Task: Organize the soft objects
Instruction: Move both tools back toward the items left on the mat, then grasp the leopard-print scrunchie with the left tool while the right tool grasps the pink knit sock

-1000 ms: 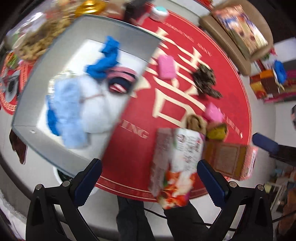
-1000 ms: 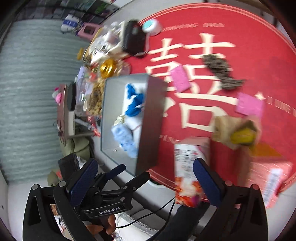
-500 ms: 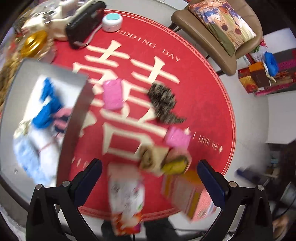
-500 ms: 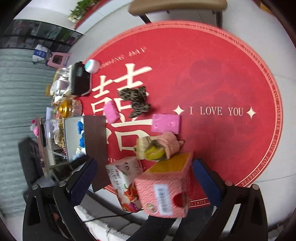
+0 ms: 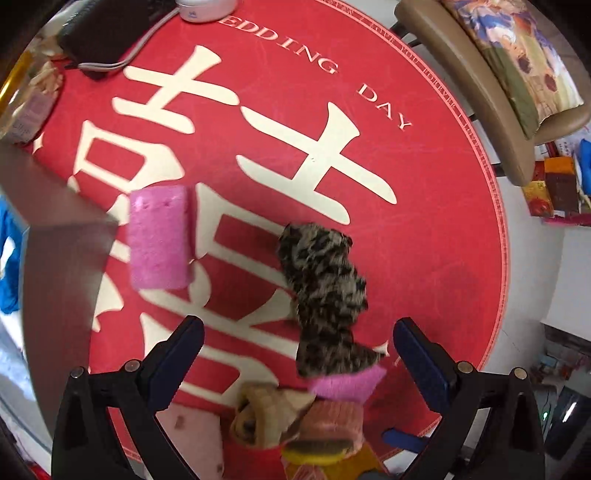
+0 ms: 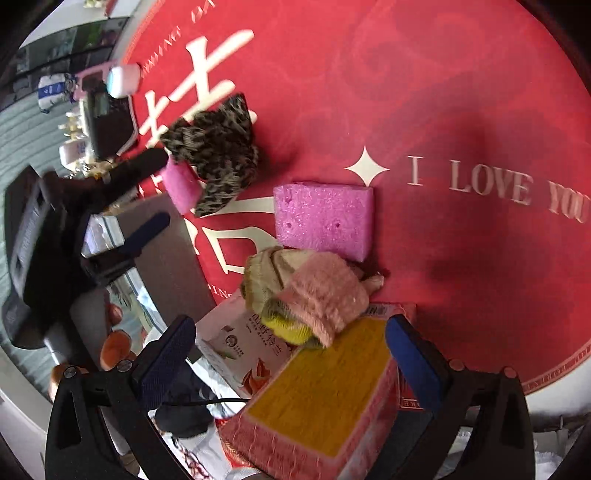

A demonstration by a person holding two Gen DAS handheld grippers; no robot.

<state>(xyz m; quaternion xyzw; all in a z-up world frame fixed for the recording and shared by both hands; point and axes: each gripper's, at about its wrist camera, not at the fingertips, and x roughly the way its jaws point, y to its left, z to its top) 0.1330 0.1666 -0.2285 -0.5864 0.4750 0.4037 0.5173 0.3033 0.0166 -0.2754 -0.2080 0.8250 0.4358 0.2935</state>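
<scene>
A leopard-print cloth (image 5: 325, 291) lies on the red round mat (image 5: 424, 229), just ahead of my open left gripper (image 5: 297, 343) and between its fingers' line. A pink sponge (image 5: 159, 236) rests to the left by the grey box (image 5: 55, 258). A second pink sponge (image 5: 347, 380) and a tan, pink and yellow sock bundle (image 5: 280, 417) sit under the gripper. In the right wrist view, my open right gripper (image 6: 290, 339) hovers over the sock bundle (image 6: 310, 291), with the pink sponge (image 6: 323, 218) and leopard cloth (image 6: 218, 147) beyond. The left gripper (image 6: 147, 197) shows at the left.
A pink box with a yellow top (image 6: 321, 402) and a snack packet (image 6: 247, 350) lie under the right gripper. A black device (image 5: 99, 37) and white round gadget (image 5: 203, 5) sit at the mat's far edge. A cushioned chair (image 5: 480, 74) stands beyond.
Both grippers have swung away from the grey box toward the mat's middle and come lower; the leopard cloth and the sock bundle now loom much larger. Both stay open.
</scene>
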